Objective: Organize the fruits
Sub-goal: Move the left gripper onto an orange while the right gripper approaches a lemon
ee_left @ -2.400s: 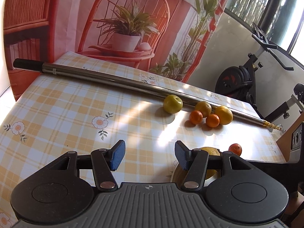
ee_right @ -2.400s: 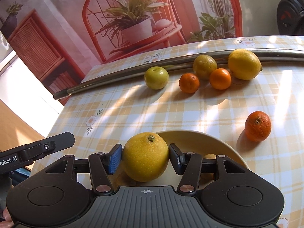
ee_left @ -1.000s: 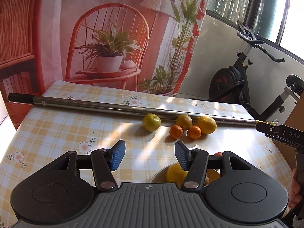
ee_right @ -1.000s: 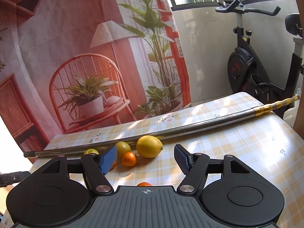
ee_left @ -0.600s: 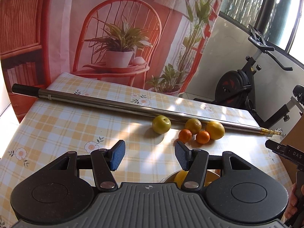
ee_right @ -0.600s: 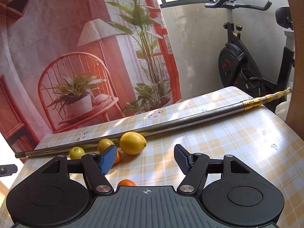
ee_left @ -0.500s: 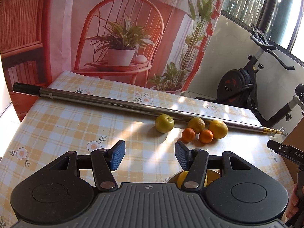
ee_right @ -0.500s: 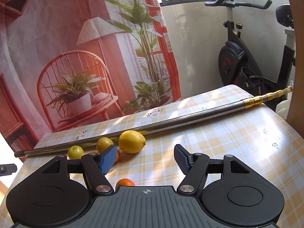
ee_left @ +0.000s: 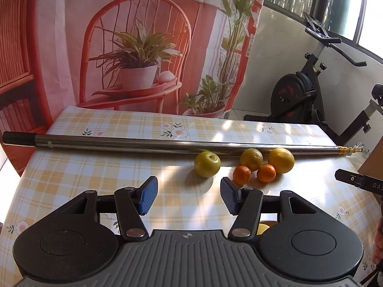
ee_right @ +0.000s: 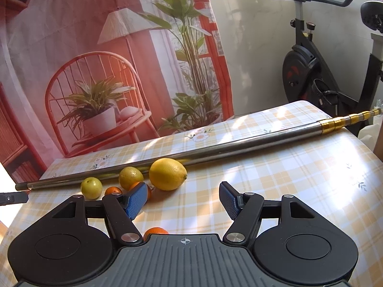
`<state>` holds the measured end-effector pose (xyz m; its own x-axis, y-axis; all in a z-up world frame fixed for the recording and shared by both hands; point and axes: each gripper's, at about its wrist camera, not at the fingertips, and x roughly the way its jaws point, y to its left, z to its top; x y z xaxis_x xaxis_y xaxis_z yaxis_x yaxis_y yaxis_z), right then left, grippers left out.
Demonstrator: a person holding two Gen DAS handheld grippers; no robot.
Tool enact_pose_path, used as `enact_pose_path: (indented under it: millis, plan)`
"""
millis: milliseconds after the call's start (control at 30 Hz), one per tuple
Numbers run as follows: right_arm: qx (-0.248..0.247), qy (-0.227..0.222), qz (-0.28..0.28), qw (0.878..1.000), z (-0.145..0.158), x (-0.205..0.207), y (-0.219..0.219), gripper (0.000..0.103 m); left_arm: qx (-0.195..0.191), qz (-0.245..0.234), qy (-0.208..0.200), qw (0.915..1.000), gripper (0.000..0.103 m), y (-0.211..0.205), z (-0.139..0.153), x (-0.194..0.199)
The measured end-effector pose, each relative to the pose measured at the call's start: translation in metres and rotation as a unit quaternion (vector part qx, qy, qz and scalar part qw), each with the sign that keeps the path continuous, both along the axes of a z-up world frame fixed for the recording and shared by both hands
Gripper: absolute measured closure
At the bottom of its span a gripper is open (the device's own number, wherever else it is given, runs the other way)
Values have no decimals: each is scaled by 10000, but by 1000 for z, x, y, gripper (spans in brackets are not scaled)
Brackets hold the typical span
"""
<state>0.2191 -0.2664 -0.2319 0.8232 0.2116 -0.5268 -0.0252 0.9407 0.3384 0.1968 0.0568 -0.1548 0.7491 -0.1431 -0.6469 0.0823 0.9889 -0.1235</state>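
**Both grippers empty above table; fruit ahead by the pole**

Left gripper (ee_left: 189,195): jaws spread wide, nothing held; the green-yellow fruit (ee_left: 207,164) lies just beyond the gap, two small oranges (ee_left: 242,174) further right; right gripper (ee_right: 182,200): jaws equally wide, empty; the lemon (ee_right: 167,173) sits ahead of its left finger, against the metal pole (ee_right: 215,152); one orange (ee_right: 155,231) lies beneath the gripper body, partly hidden; all rest on the checked tablecloth (ee_right: 299,172).
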Motion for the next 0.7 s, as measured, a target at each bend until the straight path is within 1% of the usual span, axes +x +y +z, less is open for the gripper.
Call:
enact_pose_path:
  millis: [67, 167, 233, 300, 333, 367, 400, 500, 600, 700]
  plan:
    - [10, 16, 23, 10000, -2, 4, 1, 40, 20, -159, 20, 9999, 43, -5, -5, 11]
    - [-7, 61, 51, 10000, -5, 10, 1, 40, 82, -519, 50, 9986, 43, -15, -14, 27]
    - [-54, 90, 85, 9999, -6, 13, 2, 40, 188, -614, 55, 9979, 44, -21, -20, 38]
    - [-119, 120, 120, 9998, -8, 16, 3, 40, 211, -650, 118, 9976, 44, -26, -27, 51]
    - [-146, 136, 132, 9997, -9, 17, 2, 40, 183, -674, 159, 9974, 45, -29, -30, 56]
    - [-158, 149, 137, 9997, -10, 18, 2, 40, 130, -747, 203, 9969, 50, -31, -33, 60]
    - [-160, 160, 137, 9996, -12, 20, 2, 40, 70, -854, 260, 9960, 52, -35, -36, 64]
    - [-115, 215, 110, 9996, -16, 24, 0, 40, -34, -1195, 429, 9919, 54, -49, -46, 73]
    - [-55, 266, 108, 9996, -21, 26, -1, 40, 52, -1499, 501, 9874, 55, -64, -55, 80]
    - [-44, 311, 115, 9994, -25, 27, -2, 40, 79, -1693, 526, 9841, 55, -75, -61, 87]
